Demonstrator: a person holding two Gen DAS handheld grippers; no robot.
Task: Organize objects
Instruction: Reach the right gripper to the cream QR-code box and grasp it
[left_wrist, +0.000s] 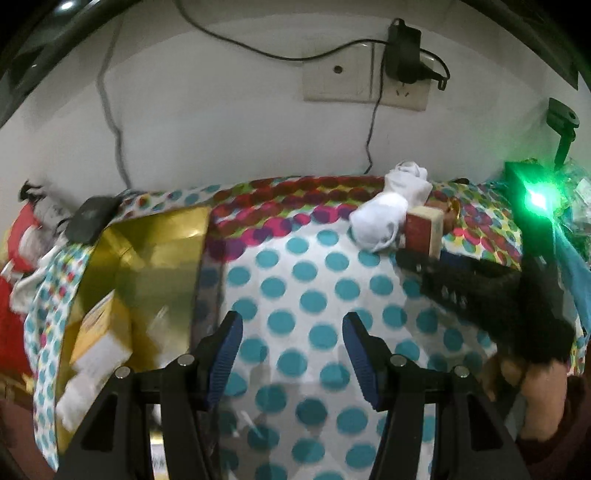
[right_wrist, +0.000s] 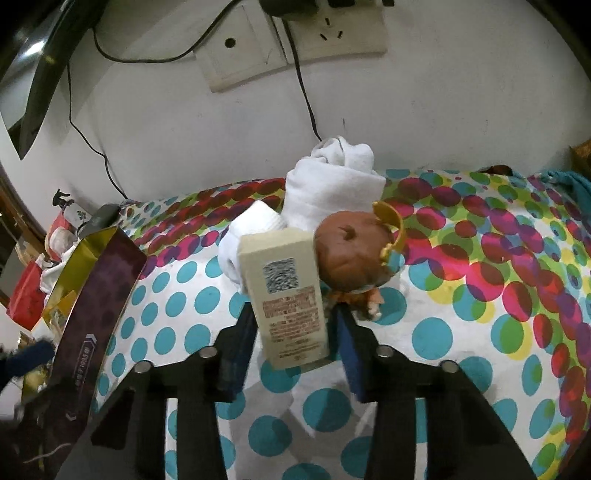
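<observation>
Now right gripper (right_wrist: 291, 328) clamped on cream box (right_wrist: 286, 295); left gripper (left_wrist: 291, 354) jaws apart, gold box (left_wrist: 147, 277) beside

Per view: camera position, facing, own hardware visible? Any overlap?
Left wrist: on the left hand-held gripper, open, facing the wall over the dotted cloth; right hand-held gripper seen at right.
Right wrist: on the right hand-held gripper, closing around a beige box beside a doll.
Shared: box, white socks, gold-lined box.

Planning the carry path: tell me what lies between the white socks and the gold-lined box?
Only bare polka-dot tablecloth lies between the white socks and the gold-lined box; the left wrist view shows it.
</observation>
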